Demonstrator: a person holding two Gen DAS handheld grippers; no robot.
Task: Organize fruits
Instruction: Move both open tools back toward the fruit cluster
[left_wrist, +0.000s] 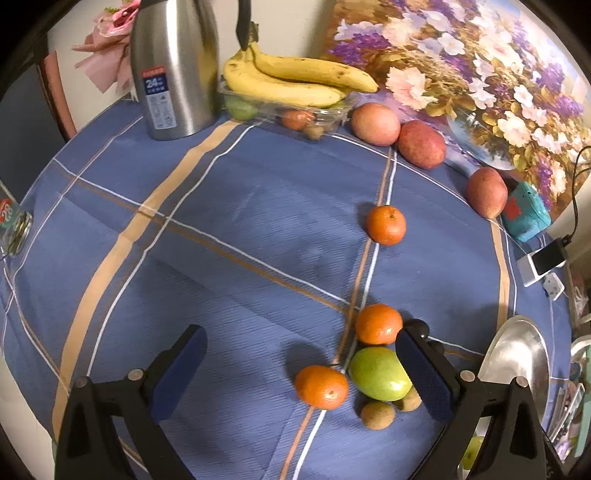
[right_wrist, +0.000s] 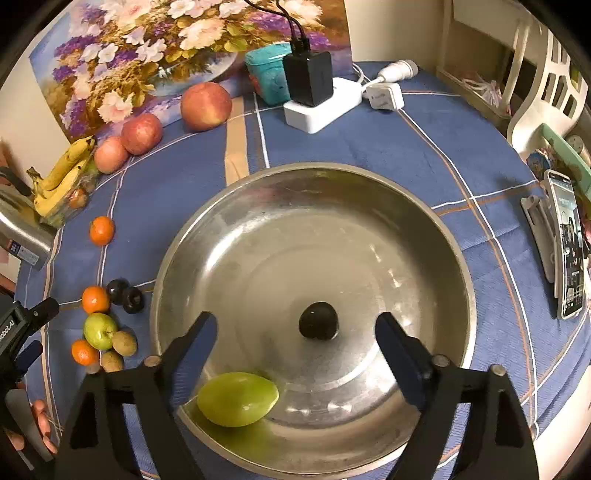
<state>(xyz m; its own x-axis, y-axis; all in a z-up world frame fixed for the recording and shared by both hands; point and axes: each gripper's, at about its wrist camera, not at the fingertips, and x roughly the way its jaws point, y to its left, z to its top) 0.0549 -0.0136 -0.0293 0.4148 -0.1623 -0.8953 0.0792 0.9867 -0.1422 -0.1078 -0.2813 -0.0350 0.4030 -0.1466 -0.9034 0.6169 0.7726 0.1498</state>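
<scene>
My right gripper hangs open over the steel bowl. A dark plum lies on the bowl's floor between the fingers, and neither pad touches it. A green fruit rests at the bowl's near side. My left gripper is wide open above the blue cloth. Within its span lie an orange, a second orange, a green apple and two small brown fruits. A third orange sits farther off. Two dark plums lie left of the bowl.
Bananas sit on a clear tray beside a steel flask. Three red apples line the flower painting. A power strip with a black charger, a teal box and a phone on a stand ring the bowl.
</scene>
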